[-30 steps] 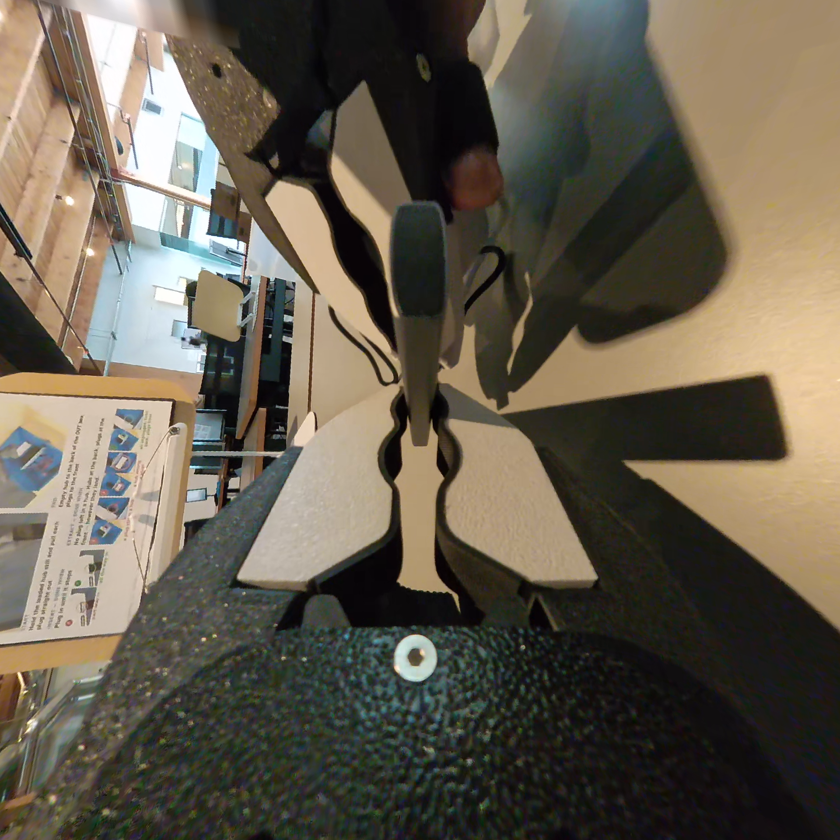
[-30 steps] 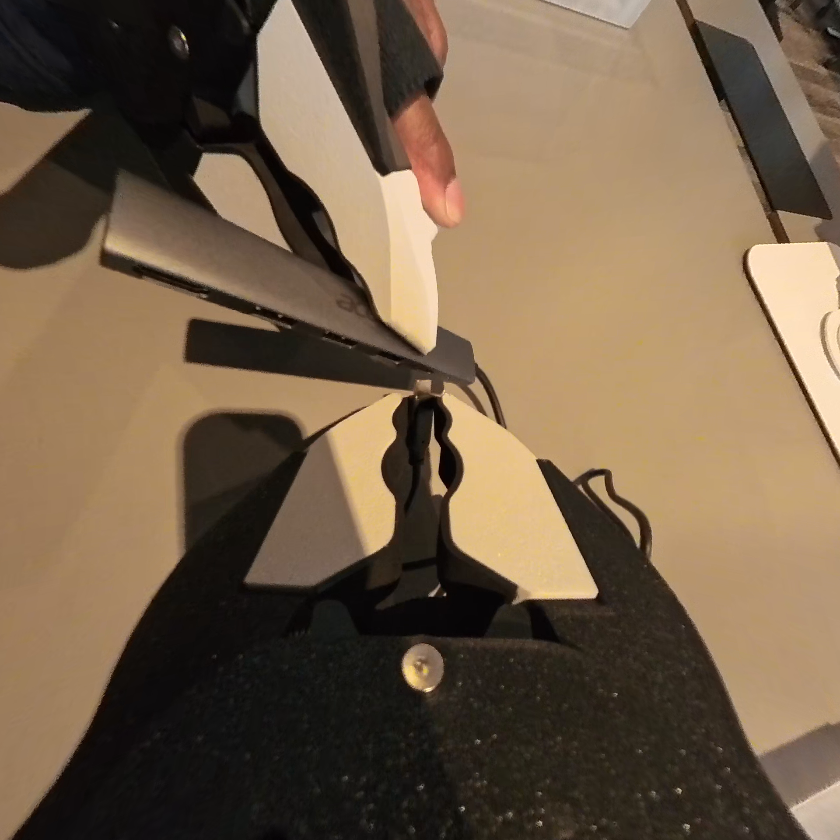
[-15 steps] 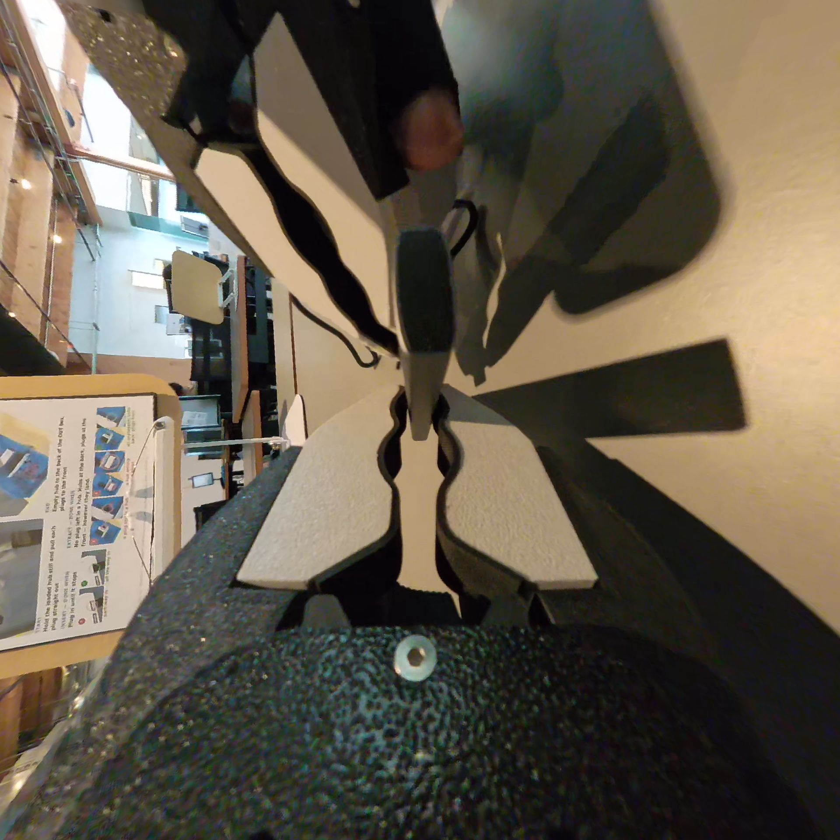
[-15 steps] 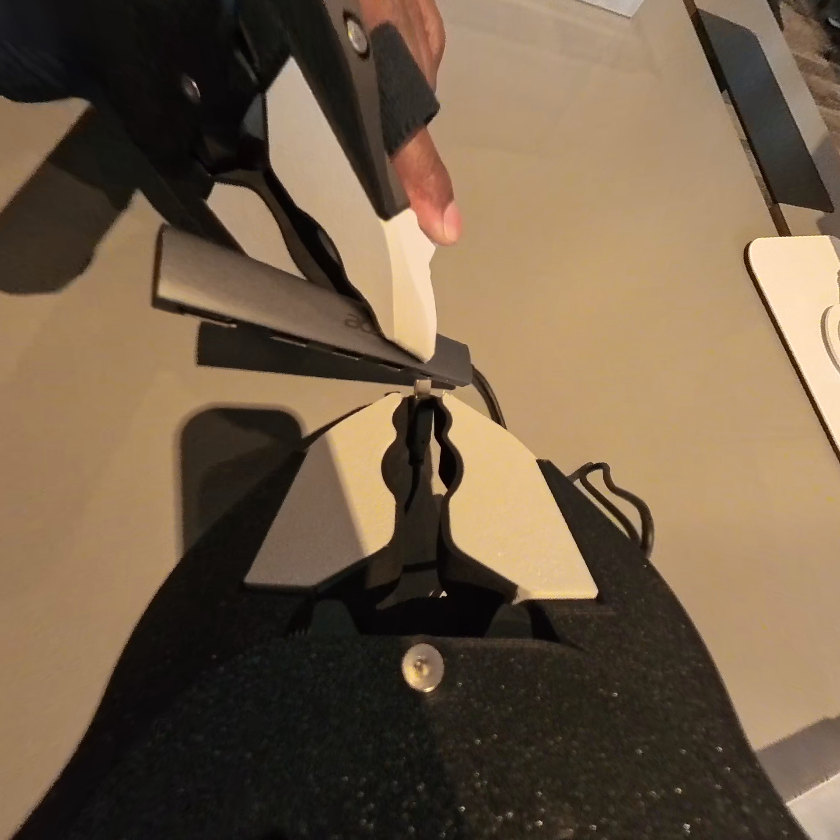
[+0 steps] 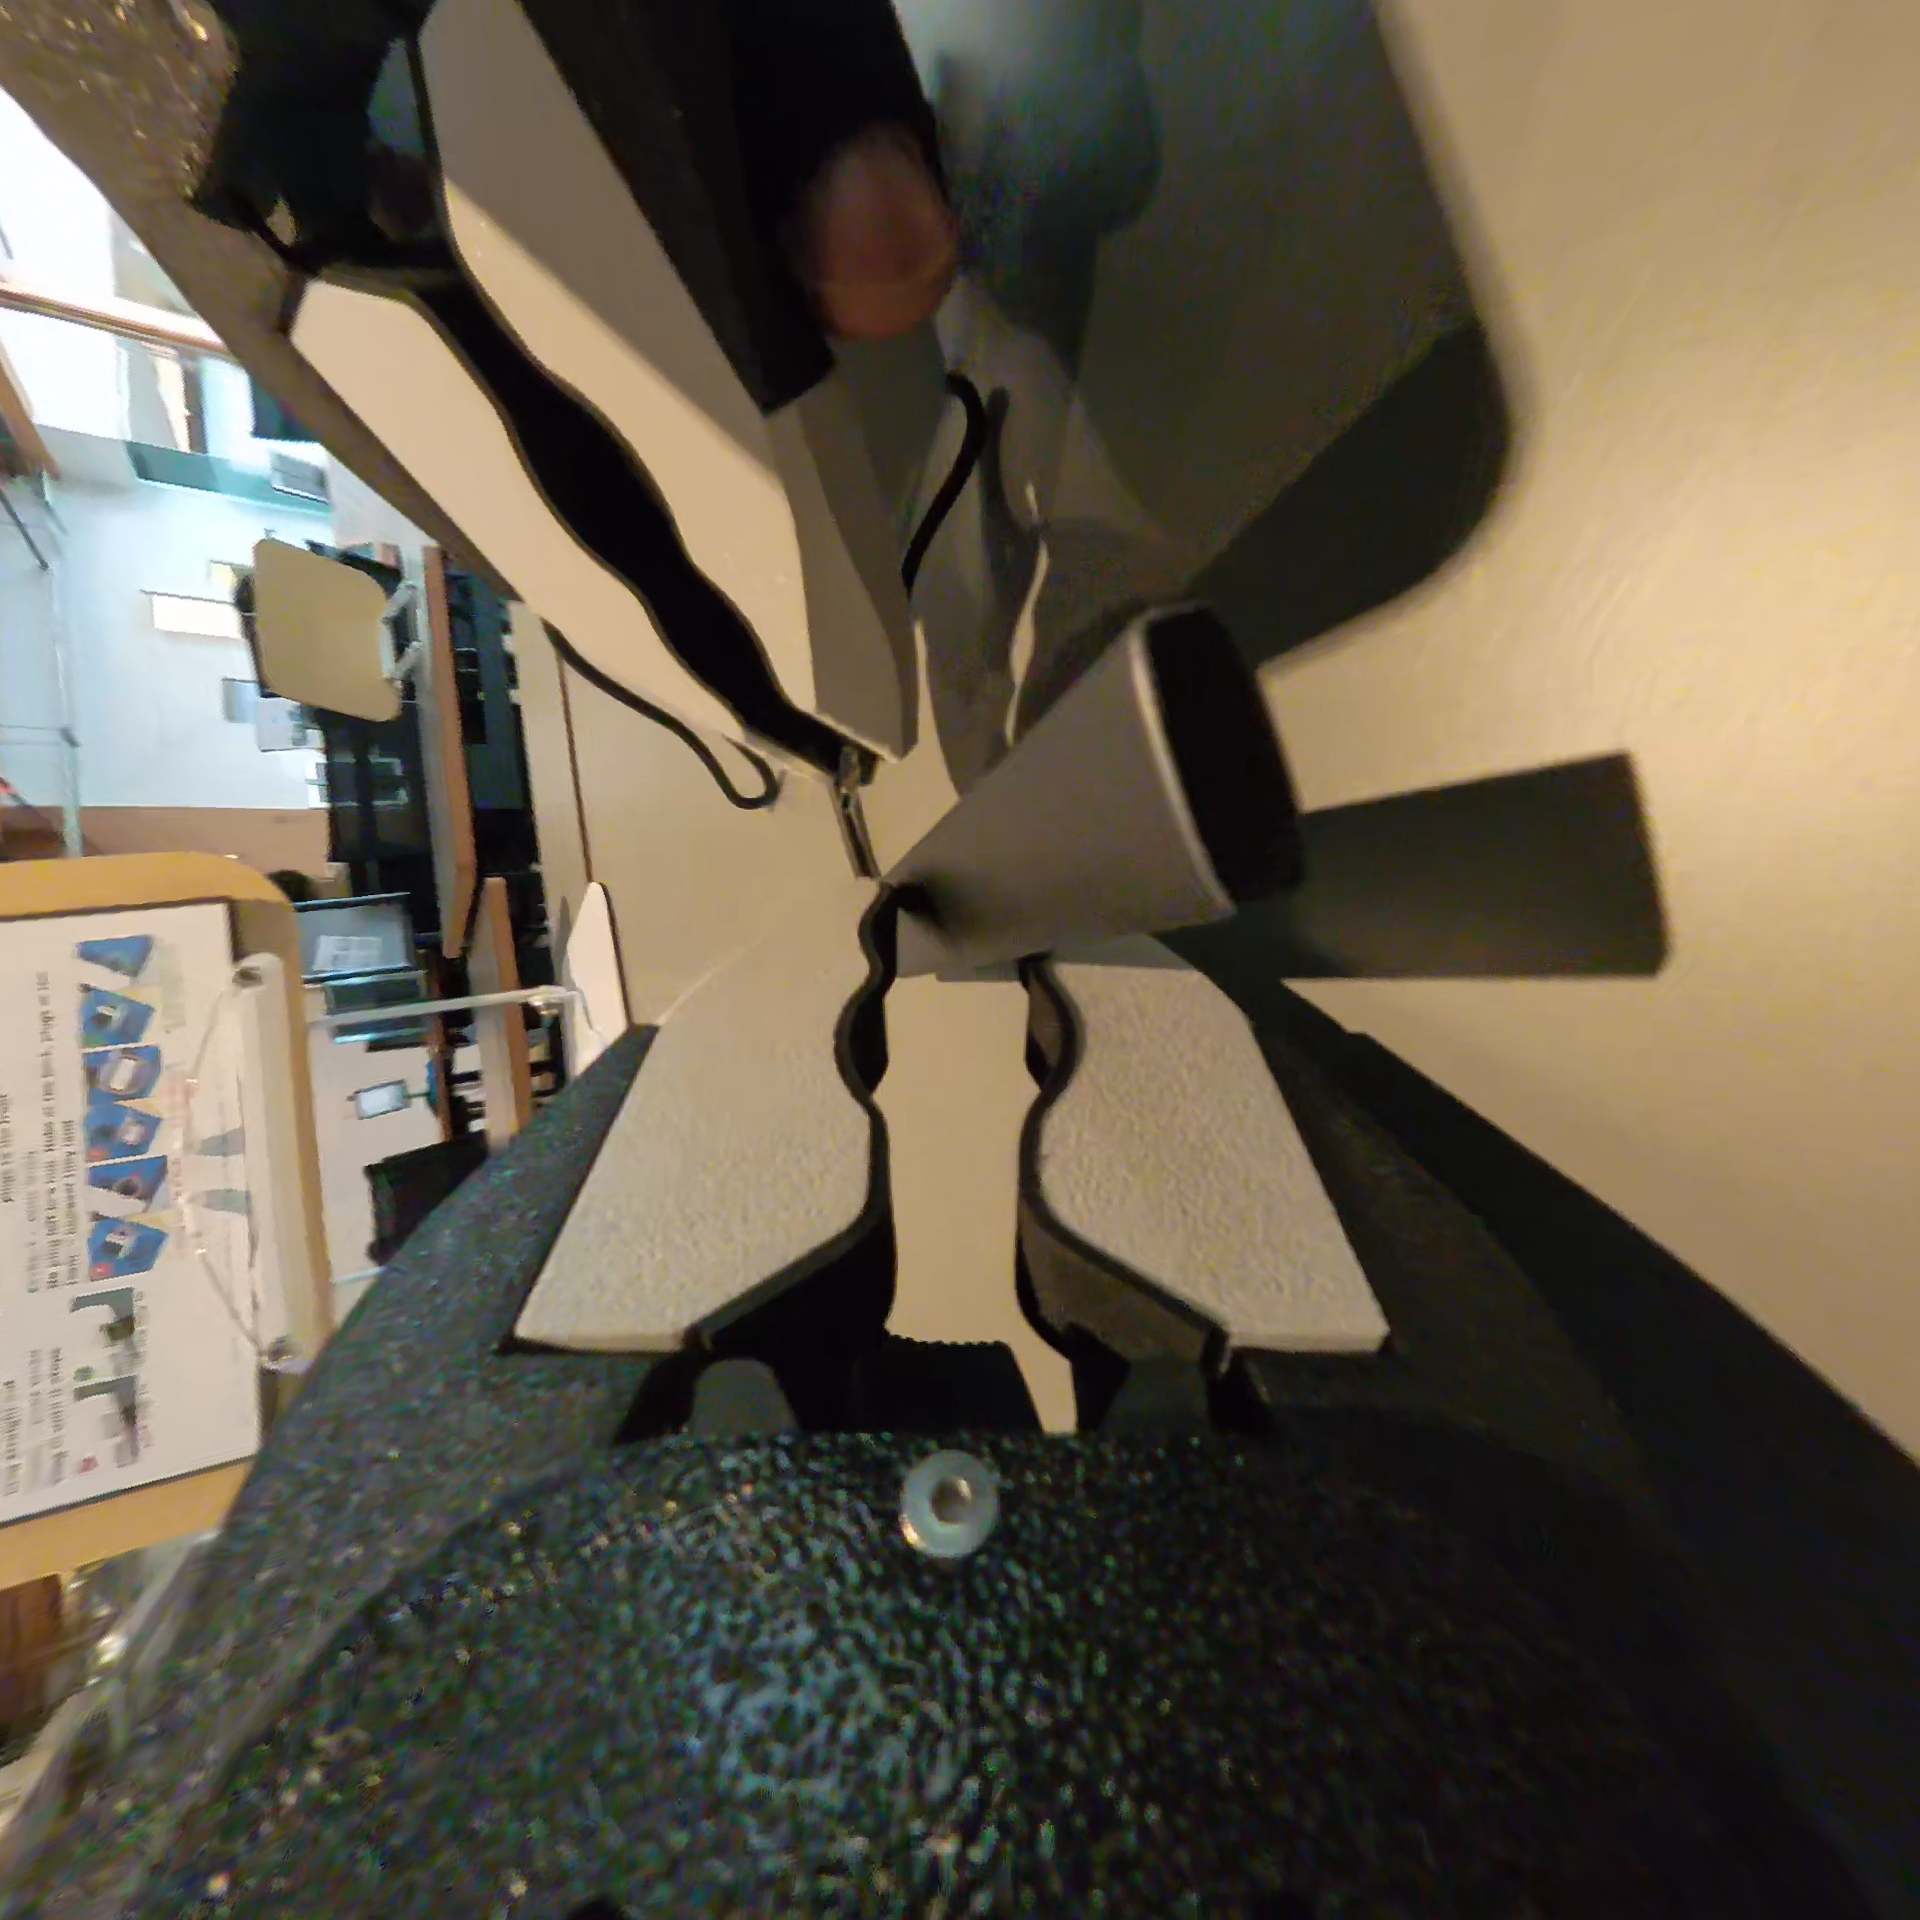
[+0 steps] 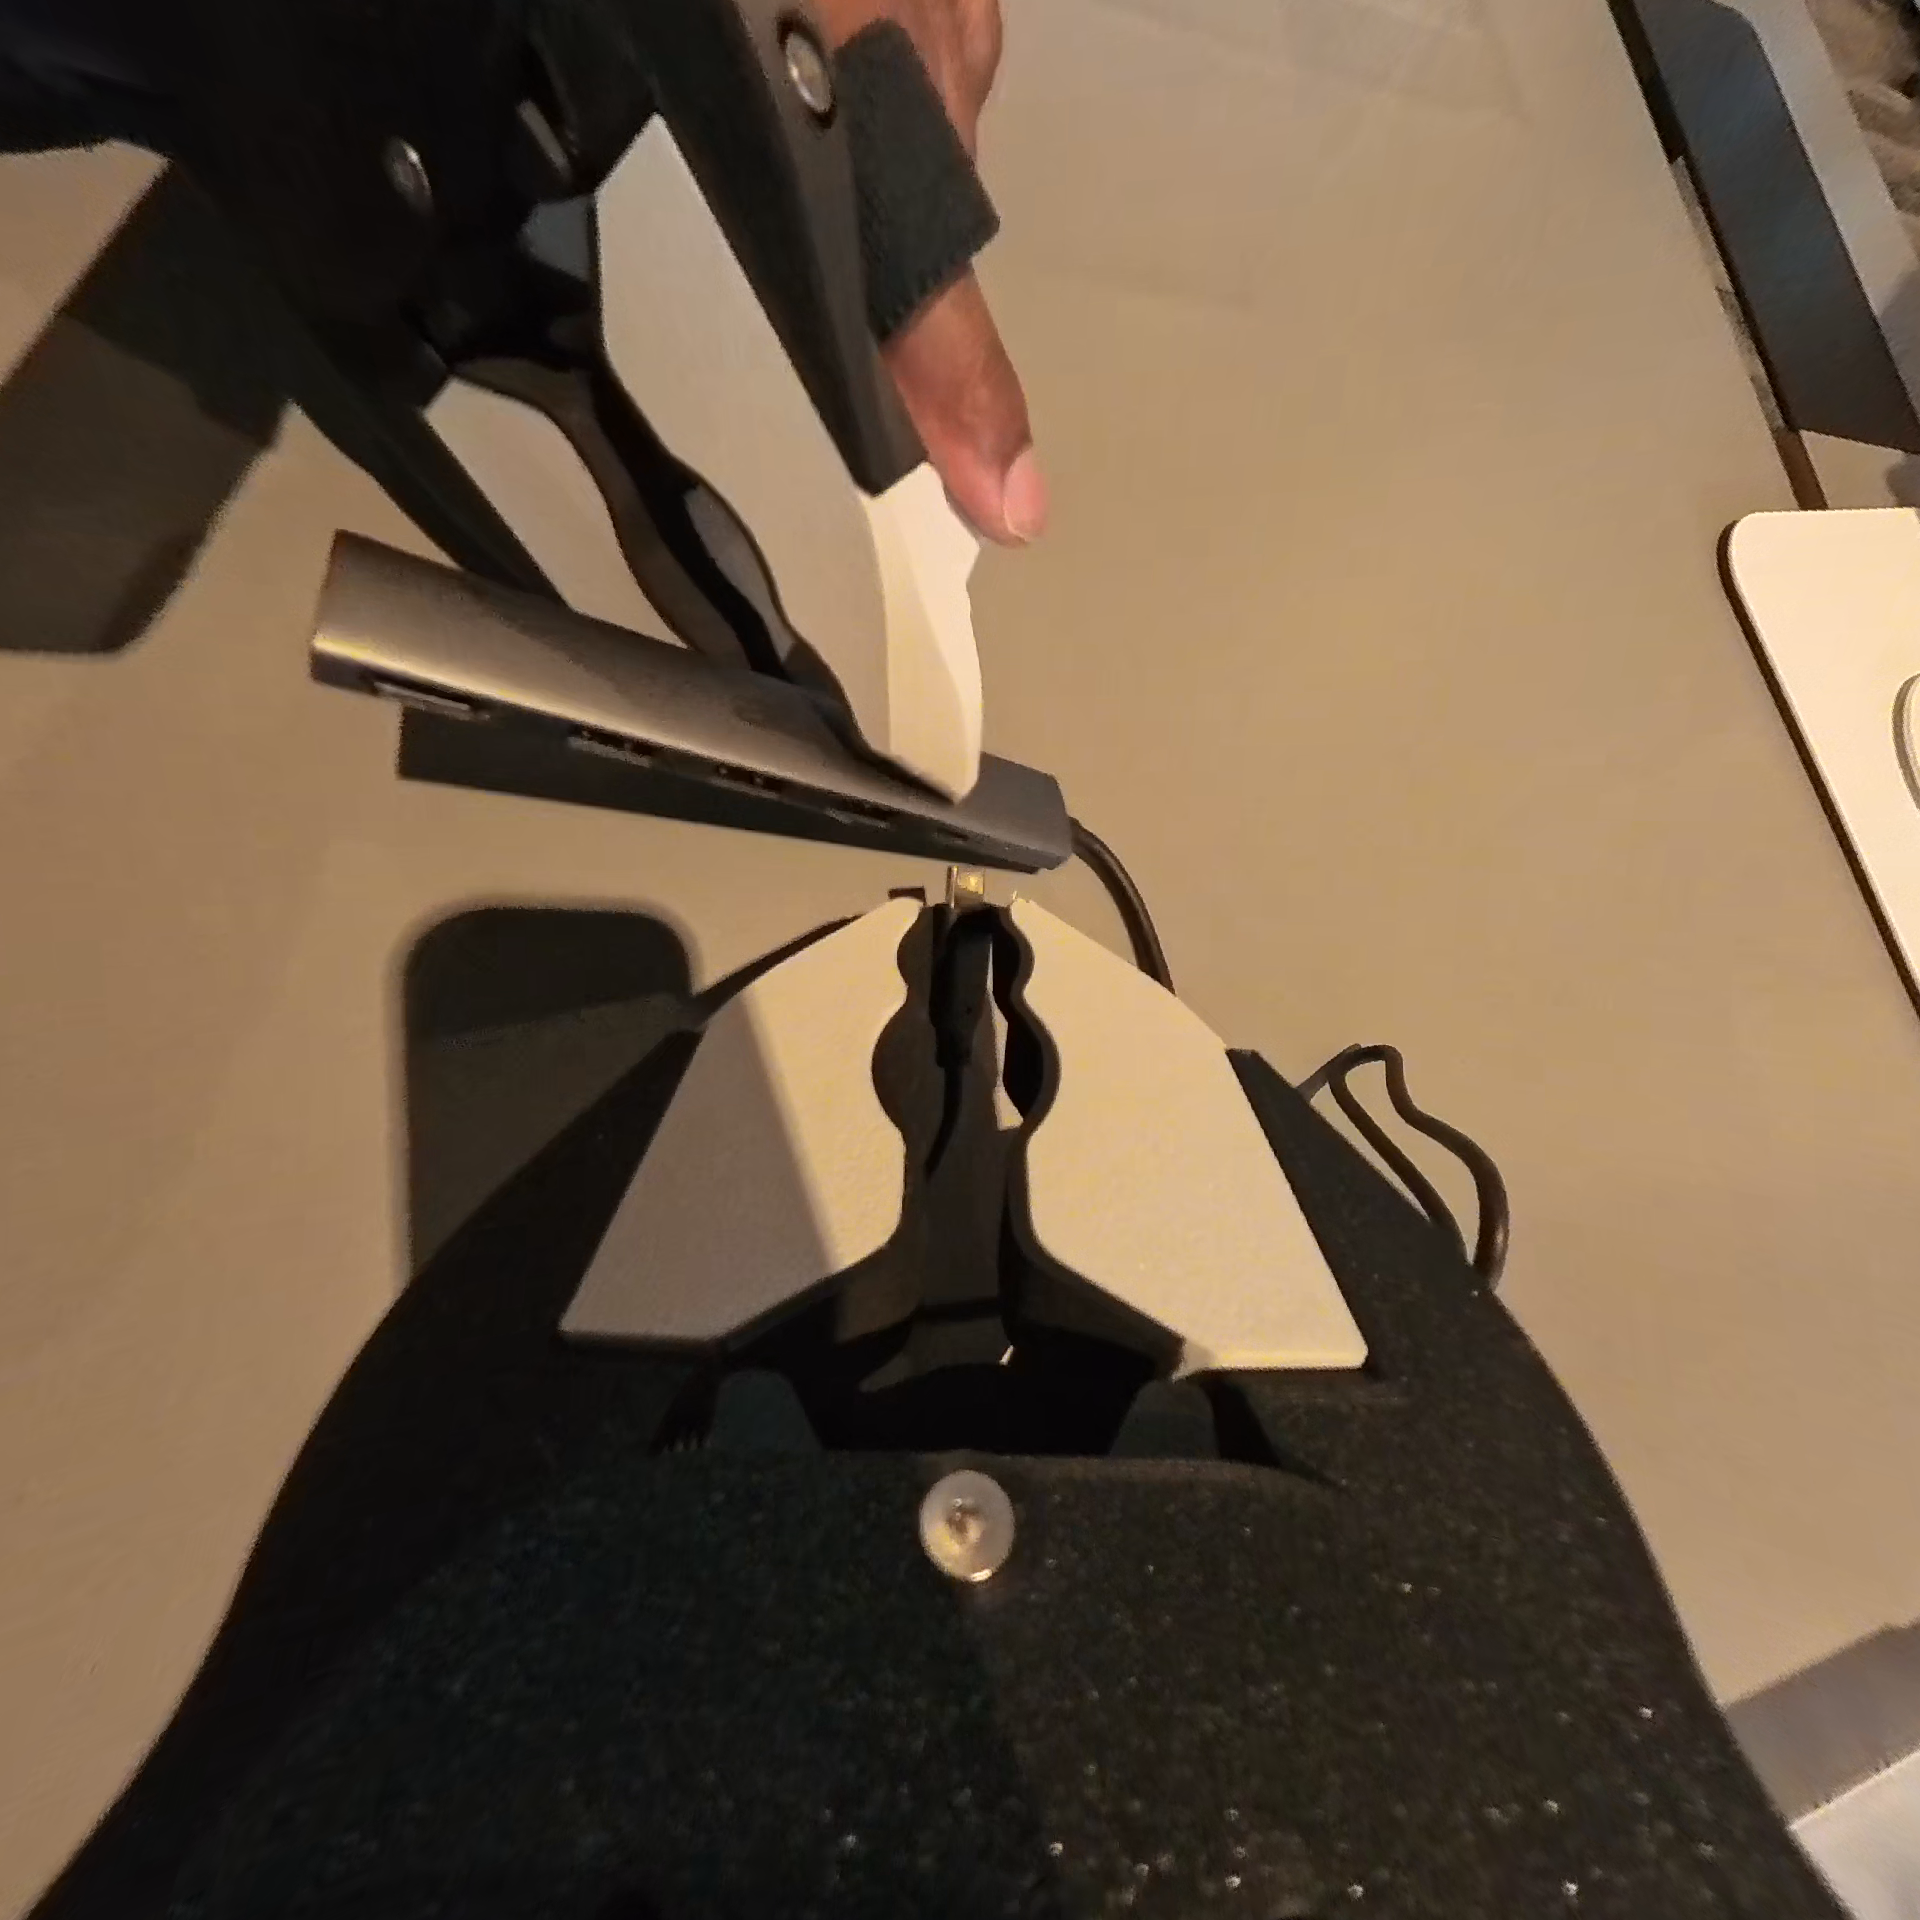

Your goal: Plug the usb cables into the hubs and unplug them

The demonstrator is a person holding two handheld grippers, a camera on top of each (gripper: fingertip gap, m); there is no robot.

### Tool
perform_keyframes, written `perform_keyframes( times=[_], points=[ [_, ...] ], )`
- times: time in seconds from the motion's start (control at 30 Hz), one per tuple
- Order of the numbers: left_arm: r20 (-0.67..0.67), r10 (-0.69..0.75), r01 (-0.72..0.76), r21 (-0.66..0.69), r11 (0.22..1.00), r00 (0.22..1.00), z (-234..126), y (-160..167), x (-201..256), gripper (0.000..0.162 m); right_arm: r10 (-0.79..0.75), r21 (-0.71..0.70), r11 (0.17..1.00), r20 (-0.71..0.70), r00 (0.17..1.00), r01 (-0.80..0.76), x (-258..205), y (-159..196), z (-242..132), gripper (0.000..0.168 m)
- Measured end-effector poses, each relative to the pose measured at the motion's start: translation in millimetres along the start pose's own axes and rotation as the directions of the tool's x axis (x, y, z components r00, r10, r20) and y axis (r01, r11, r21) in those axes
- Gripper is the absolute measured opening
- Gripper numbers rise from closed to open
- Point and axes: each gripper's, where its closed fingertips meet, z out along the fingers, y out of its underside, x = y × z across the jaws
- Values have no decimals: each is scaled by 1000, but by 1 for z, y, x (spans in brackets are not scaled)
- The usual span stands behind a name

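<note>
Left tongs [image 5: 951, 935] clamp hub [image 6: 665, 717]; right tongs [image 6: 961, 914] grip usb plug [image 6: 964, 961] (unplugged).

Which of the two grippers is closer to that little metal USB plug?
Right. The right gripper pinches the USB plug at its fingertips. The left gripper clamps the grey hub, just beyond the plug's tip.

right claw [image 6: 966, 914] pinching usb plug [image 6: 964, 888] just below grey hub [image 6: 665, 717]
</note>
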Motion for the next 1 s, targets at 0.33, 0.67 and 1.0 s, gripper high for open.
perform_keyframes(
  times=[0.33,0.67,1.0],
  points=[
    [-167,-198,205,25,978,966,-23,13,12,32,5,5,1000,3,1000,-5,1,-1,-1,11],
    [-169,-455,465,22,885,874,-46,37,-6,36,23,55,998,11,1000,-23,1,-8,-5,10],
    [-335,-622,707,302,640,707,-31,-40,-34,37,101,531,822,221,970,-206,-3,-77,-65,10]
  ],
)
